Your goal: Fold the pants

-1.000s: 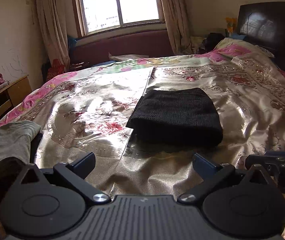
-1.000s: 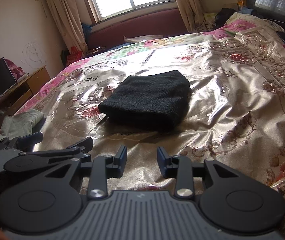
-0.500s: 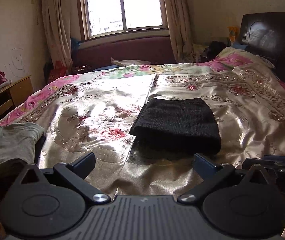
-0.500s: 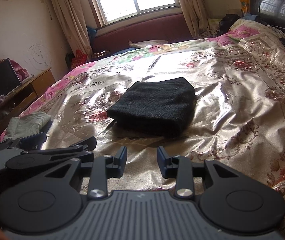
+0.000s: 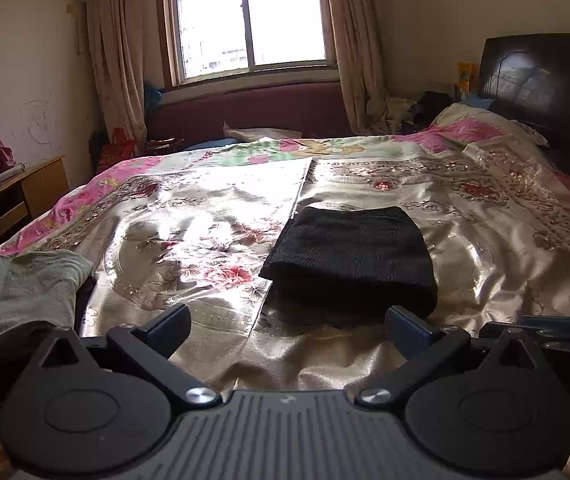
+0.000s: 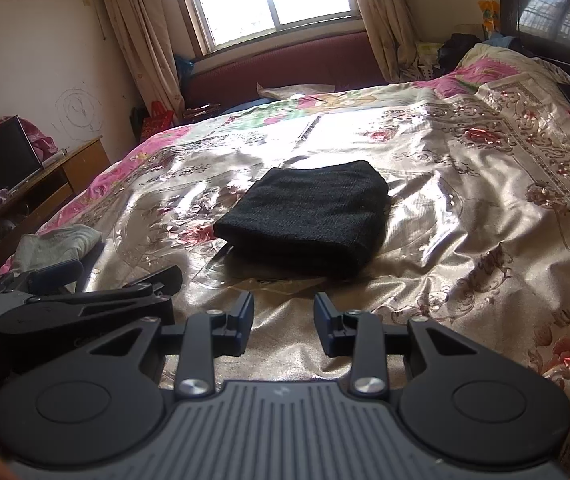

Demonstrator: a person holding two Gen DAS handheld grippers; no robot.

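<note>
- The bed (image 5: 485, 216) fills everything ahead of both grippers, its shiny gold floral bedspread (image 6: 465, 200) rumpled into soft ridges, with hard sunlight glaring off the stretch ahead and to the left.
- Beyond the far edge sit the bright window (image 5: 251, 20), long curtains (image 5: 117, 60) either side and a maroon padded bench (image 5: 253, 112); a dark headboard (image 5: 545, 76) looms far right, a wooden cabinet (image 6: 57, 184) far left.
- The pants (image 5: 351, 256) lie straight ahead of the left gripper (image 5: 287, 330), a compact black rectangle, thick fold edge facing us; from the right gripper (image 6: 283, 326) they sit ahead and slightly left. Folding looks done, I'd say.
- A grey-green garment (image 5: 21, 296) is heaped to the left gripper's left, near the bed's edge, well apart from the pants.
- Left gripper: fingers spread wide, nothing between them, hovering short of the pants.
- Right gripper: a narrower gap, but clearly parted and empty too, also not touching the fabric.
- Risks from here: that slick satin could let the stack slide if a finger nudges it, and a clumsy brush along the near fold could pop the layers open. The ridges underneath might tilt the bundle. The two grippers sit close side by side, so a careless swing could knock one into the other.
</note>
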